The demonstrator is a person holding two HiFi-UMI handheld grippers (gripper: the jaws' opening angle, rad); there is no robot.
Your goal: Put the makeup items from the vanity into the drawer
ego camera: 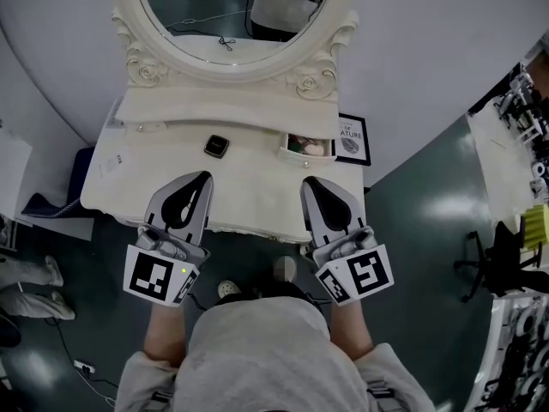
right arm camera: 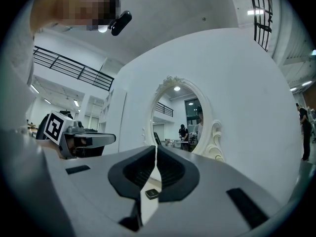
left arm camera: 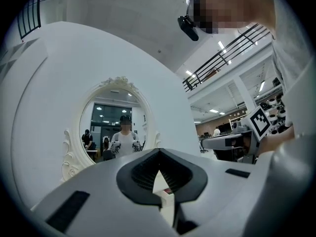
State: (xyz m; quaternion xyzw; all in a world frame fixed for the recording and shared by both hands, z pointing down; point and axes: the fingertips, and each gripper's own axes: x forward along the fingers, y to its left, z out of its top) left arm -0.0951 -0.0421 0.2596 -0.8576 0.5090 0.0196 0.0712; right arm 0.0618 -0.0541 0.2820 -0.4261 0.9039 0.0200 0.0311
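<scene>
A small black compact (ego camera: 216,146) lies on the cream vanity top (ego camera: 171,157), below the oval mirror (ego camera: 232,15). To its right a small drawer (ego camera: 305,155) stands open with pale and pinkish items inside. My left gripper (ego camera: 206,176) hovers over the vanity's front, just short of the compact, shut and empty. My right gripper (ego camera: 306,180) is level with it, just short of the open drawer, also shut and empty. In the right gripper view the compact (right arm camera: 151,193) shows through the gap under the closed jaws (right arm camera: 155,149). The left gripper (left arm camera: 159,154) points toward the mirror (left arm camera: 113,122).
A framed sign (ego camera: 352,139) leans at the vanity's right end. A black chair (ego camera: 497,260) and a cluttered white table (ego camera: 515,118) stand at the right. A dark blue object (ego camera: 51,200) and another person's shoes (ego camera: 39,277) are on the floor at the left.
</scene>
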